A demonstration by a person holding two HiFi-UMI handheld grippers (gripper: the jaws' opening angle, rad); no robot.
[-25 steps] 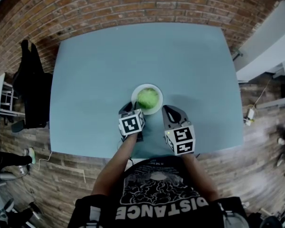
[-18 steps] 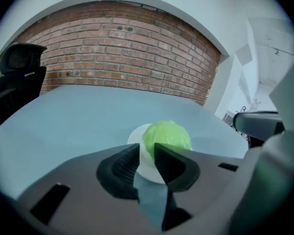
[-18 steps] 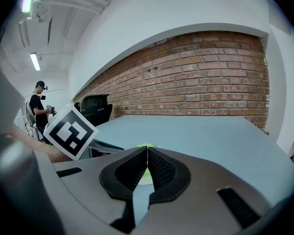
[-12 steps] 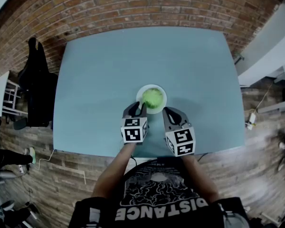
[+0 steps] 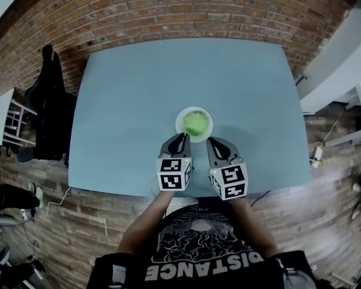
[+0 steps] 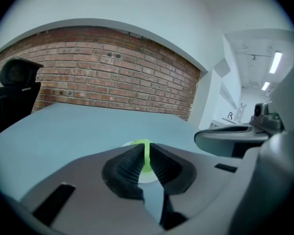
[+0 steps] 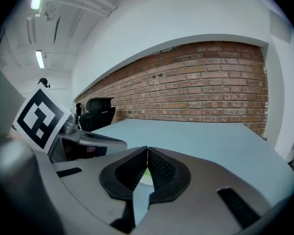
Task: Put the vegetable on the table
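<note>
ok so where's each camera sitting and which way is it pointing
Head view: on the person's head, looking steeply down at the table, plate and vegetable; shows both arms, the left gripper and right gripper.
Left gripper view: on the left gripper, facing along its jaws over the table to the brick wall; the right gripper shows at right.
Right gripper view: on the right gripper, facing the same wall; the left gripper shows at left.
Shared: both gripper views catch the vegetable in the slit between their jaws.
</note>
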